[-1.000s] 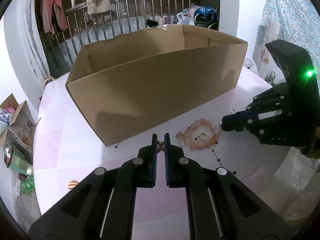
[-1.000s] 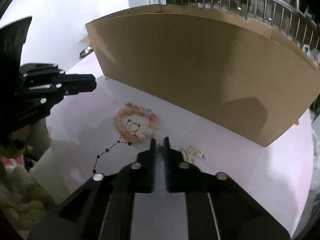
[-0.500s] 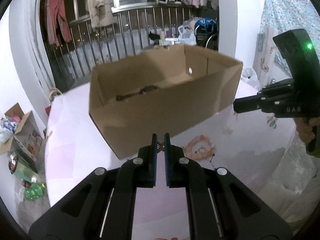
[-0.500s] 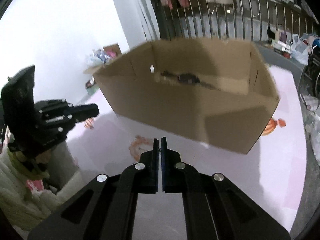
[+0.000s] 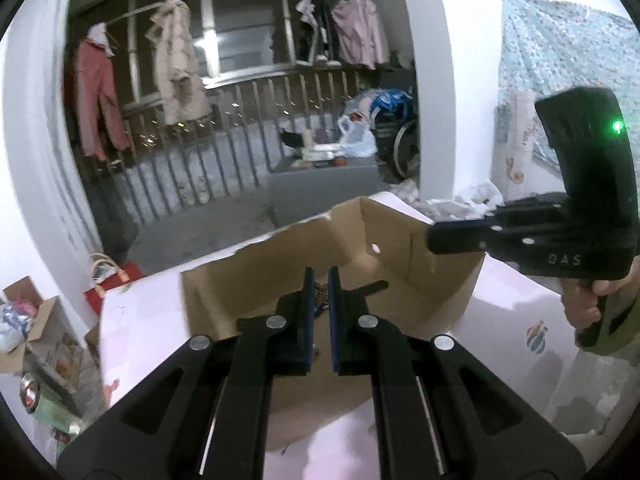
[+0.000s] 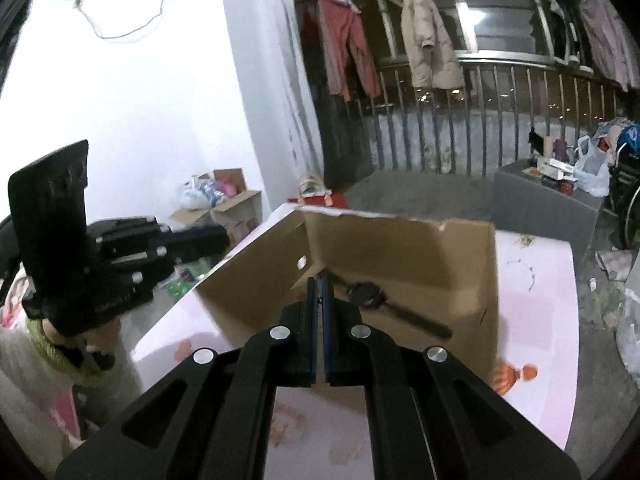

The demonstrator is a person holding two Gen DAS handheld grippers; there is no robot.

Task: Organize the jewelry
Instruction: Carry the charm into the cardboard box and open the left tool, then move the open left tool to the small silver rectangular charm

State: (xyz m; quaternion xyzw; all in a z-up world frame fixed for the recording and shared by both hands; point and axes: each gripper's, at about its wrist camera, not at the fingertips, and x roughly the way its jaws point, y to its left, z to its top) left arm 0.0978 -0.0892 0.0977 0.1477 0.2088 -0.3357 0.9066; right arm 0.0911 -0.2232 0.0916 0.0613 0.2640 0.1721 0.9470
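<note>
Kind of a cluttered spot here: laundry hanging over a balcony railing [image 5: 224,152] in the back, and a pale pink table [image 5: 140,320] with an open cardboard box [image 5: 400,256] sitting on it. From the left wrist view, the left gripper [image 5: 318,296] is up above the near wall of the box with its jaws almost shut, just a narrow gap, and there's a small brownish, patterned bit of jewelry [image 5: 320,294] pinched between the tips. Can't make out what piece it is, too small and blurry. The right gripper [image 5: 456,236] pokes in from the right side over the box's right-hand corner, a hand wrapped round its handle. Switching to the right wrist view, that gripper's jaws are closed tight, and there's maybe a tiny dark speck [image 6: 319,300] at the tips, but I honestly can't tell if it's holding anything. A dark watch [image 6: 384,304] is already lying on the box floor along the far wall. My read: this is the carry-to-the-box step, both grippers hovering over the opening. Next move probably calls for getting the tips past the rim and letting the jaws open so the piece drops inside near the watch, not onto the table edge.
</note>
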